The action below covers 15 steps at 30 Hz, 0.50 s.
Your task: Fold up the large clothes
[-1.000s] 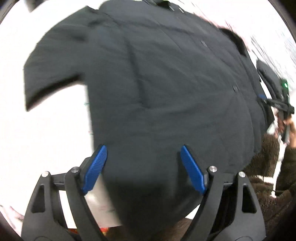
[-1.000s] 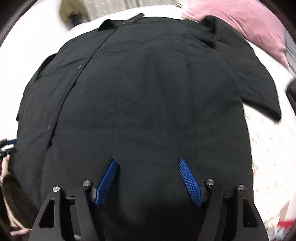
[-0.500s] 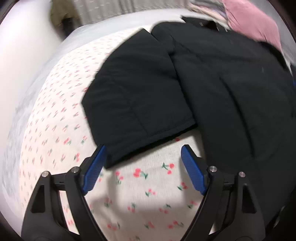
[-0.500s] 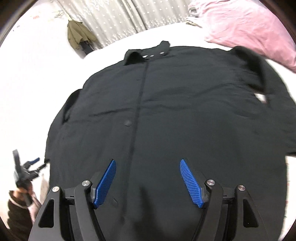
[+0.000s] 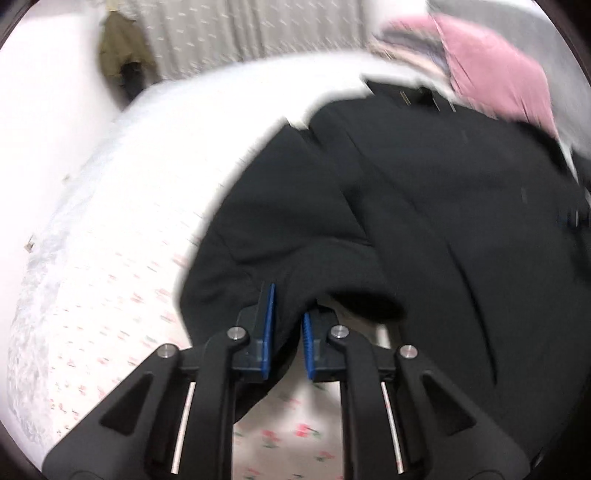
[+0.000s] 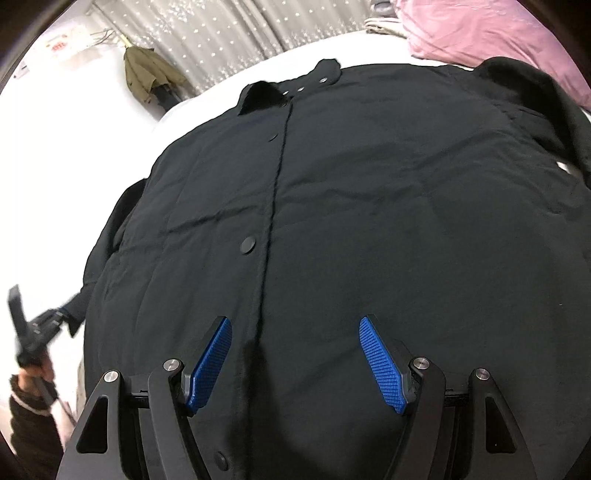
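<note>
A large black button-front jacket (image 6: 369,221) lies spread flat on the bed, its collar (image 6: 288,85) at the far end. My left gripper (image 5: 288,306) is closing its jaws, and the cuff of the jacket's left sleeve (image 5: 280,229) is pinched between the blue pads and lifted a little off the sheet. In the right wrist view the same left gripper (image 6: 33,332) shows at the far left, held by a hand at the sleeve end. My right gripper (image 6: 293,321) hovers open over the jacket's lower front with nothing between its fingers.
The bed has a white sheet (image 5: 110,295) printed with small cherries. A pink blanket (image 6: 498,33) lies at the far right by the jacket's right shoulder. An olive garment (image 6: 147,74) hangs before the pale curtain beyond the bed.
My left gripper swung from the jacket's hem to the left sleeve, then closed on the cuff and raised it. The right gripper drifted over the jacket's front, still open.
</note>
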### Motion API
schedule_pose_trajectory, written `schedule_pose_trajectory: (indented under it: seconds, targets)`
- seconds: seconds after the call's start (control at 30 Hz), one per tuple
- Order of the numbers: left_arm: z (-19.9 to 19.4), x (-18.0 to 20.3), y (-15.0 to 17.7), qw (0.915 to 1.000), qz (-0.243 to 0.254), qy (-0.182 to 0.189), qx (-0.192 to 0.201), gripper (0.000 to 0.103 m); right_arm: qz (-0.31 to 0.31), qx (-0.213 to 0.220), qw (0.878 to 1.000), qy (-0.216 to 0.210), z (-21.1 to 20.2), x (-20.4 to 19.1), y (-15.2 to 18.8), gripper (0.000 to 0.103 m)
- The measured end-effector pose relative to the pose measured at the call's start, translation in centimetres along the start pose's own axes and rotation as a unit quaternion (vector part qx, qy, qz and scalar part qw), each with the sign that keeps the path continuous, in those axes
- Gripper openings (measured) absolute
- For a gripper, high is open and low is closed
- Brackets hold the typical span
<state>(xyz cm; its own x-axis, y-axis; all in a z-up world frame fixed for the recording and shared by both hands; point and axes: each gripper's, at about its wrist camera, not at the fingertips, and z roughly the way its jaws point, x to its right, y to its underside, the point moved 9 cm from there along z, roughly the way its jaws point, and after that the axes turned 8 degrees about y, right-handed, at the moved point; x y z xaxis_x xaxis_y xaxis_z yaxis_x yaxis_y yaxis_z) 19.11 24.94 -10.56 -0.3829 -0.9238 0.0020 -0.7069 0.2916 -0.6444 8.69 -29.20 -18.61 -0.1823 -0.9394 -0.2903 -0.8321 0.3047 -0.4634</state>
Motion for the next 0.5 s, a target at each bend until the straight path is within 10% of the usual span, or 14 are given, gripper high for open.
schedule_pose_trajectory:
  seconds: [0.2,0.27,0.3,0.33,0.5]
  targets:
    - [-6.2,-13.0,-6.0,0.9825,-0.11,-0.119,0.092,0.014,0.006,0.003,1.0,0.0,0.1,0.0,-0.4,0.073]
    - [-7.8,-17.3,-6.0,0.9674,-0.157,-0.172,0.1,0.029,0.004,0.004,1.0,0.002,0.0,-0.2,-0.4,0.073]
    - [-8.2,-18.9,-5.5,0.9618,-0.181,-0.182,0.096,0.054,0.004,0.005,1.0,0.002,-0.1,-0.2,-0.4,0.073]
    - [-8.8,-20.1,-4.8,0.9566,-0.204,-0.185,0.095,0.069,0.005,0.006,1.0,0.001,-0.3,-0.2,-0.3,0.073]
    - [-7.1,-20.4,-0.3,0.9551,-0.252,-0.133,0.08,0.079,0.002,0.013,1.0,0.001,-0.8,-0.2,-0.4,0.073]
